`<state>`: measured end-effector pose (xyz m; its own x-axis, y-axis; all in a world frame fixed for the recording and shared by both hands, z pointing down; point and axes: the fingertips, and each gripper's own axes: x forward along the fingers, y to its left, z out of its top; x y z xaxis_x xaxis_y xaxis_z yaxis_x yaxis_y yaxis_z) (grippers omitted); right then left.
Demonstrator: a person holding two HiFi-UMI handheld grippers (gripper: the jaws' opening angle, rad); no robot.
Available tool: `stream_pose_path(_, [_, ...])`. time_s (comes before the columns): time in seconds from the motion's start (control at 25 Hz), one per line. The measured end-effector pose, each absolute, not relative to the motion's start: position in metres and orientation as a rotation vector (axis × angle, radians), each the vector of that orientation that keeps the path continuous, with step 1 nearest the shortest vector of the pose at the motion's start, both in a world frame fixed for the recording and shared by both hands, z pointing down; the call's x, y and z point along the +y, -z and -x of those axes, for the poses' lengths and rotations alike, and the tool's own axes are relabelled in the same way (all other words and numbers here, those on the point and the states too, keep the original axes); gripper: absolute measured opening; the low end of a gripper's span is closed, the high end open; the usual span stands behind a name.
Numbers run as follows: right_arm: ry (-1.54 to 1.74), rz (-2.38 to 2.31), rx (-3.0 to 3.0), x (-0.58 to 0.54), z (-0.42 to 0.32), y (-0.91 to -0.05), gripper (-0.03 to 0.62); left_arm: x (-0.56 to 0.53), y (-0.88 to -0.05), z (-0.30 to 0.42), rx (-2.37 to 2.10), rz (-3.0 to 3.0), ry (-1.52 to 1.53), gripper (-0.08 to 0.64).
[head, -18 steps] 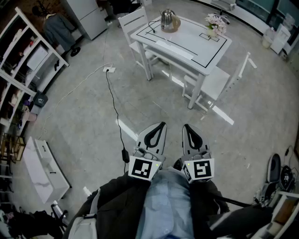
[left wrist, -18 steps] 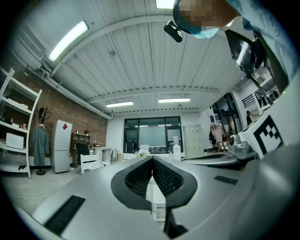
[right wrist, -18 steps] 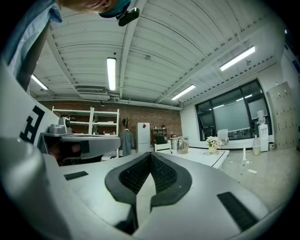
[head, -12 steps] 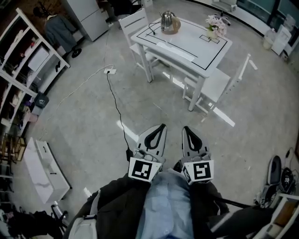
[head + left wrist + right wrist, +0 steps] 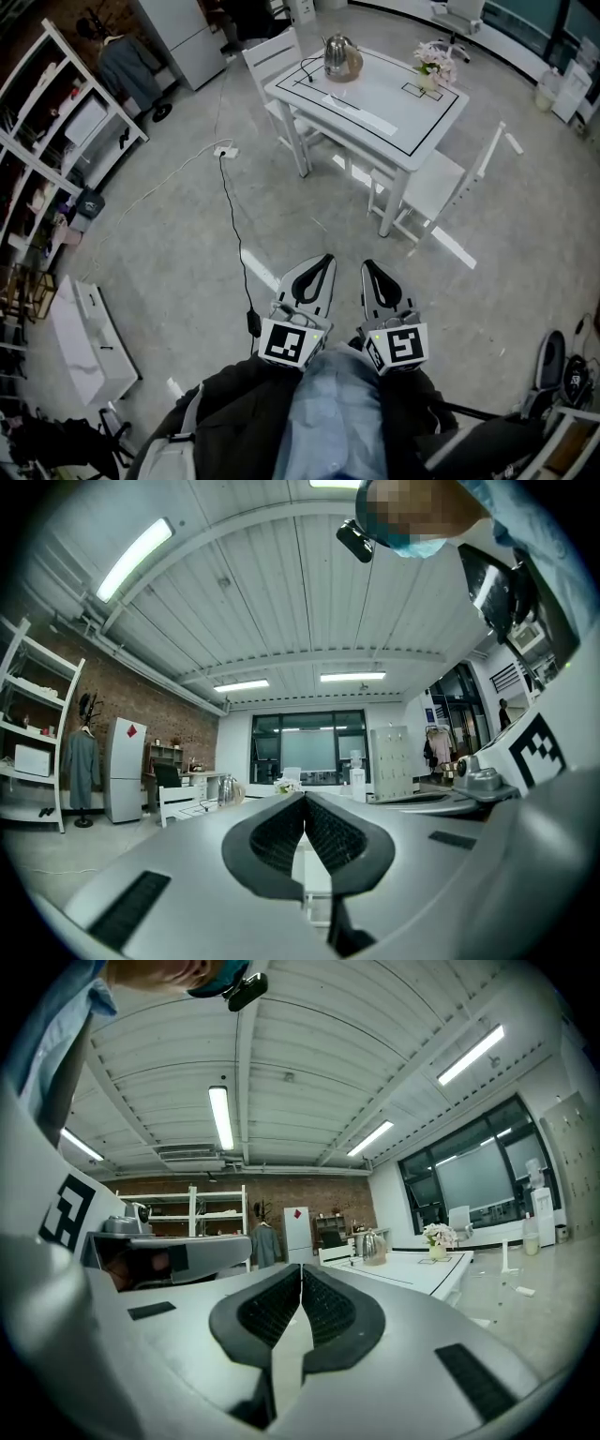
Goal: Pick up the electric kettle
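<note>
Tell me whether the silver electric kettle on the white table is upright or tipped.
Upright: the shiny silver electric kettle stands straight on its base, on the white table, lid uppermost.

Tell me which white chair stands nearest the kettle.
The chair at the far left end of the table, just beside the kettle. The other chair stands at the near right side, well away from it.

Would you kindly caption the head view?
Left gripper and right gripper, both shut, face the distant electric kettle on the white table.

One kettle (image 5: 337,54), one table (image 5: 394,105), two chairs (image 5: 273,52) (image 5: 433,184), one flower bunch (image 5: 433,58), one fridge (image 5: 180,33).
</note>
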<state>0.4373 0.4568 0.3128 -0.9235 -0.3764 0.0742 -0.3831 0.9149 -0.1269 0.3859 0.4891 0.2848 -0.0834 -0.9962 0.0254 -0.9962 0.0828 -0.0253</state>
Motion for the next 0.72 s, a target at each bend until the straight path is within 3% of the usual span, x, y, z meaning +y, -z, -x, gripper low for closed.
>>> stream_pose_path(0.36, [-0.287,-0.556,-2.999,0.431,-0.414,-0.345,0.018,0.464,-0.317,-0.365,-2.275,-2.050,-0.066,0.008])
stream_pose_path(0.72, [-0.269,-0.567,-2.977,0.394,-0.326,-0.345,0.018,0.423,-0.317,-0.278,-2.249,-2.069,0.007,0.008])
